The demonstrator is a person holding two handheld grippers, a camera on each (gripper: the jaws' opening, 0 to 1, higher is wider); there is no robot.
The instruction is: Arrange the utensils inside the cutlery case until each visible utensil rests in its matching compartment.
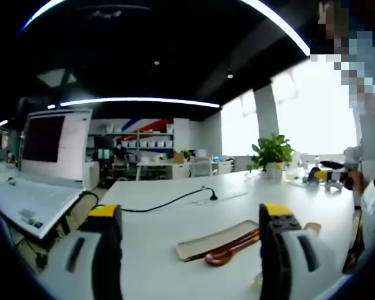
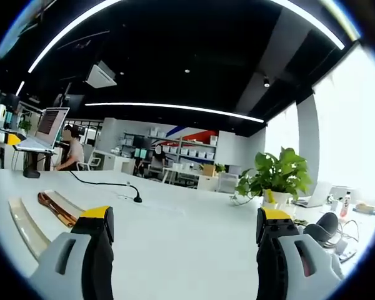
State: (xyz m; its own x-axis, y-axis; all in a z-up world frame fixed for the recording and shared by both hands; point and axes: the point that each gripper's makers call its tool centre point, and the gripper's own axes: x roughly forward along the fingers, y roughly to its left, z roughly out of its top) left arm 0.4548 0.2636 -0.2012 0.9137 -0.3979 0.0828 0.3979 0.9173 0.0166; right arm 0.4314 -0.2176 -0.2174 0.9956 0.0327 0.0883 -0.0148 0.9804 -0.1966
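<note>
White counter point(image 1: 175, 219) spreads under both grippers, a black cable point(image 1: 169, 201) trailing across it. On it lies the shallow beige case point(image 1: 215, 239); coppery utensils point(image 1: 231, 249) rest in it, though their compartments are too blurred to judge. The task looks barely begun, with sorting still ahead. Left gripper point(image 1: 190, 250) and right gripper point(image 2: 184, 250) hover wide open and empty.
</note>
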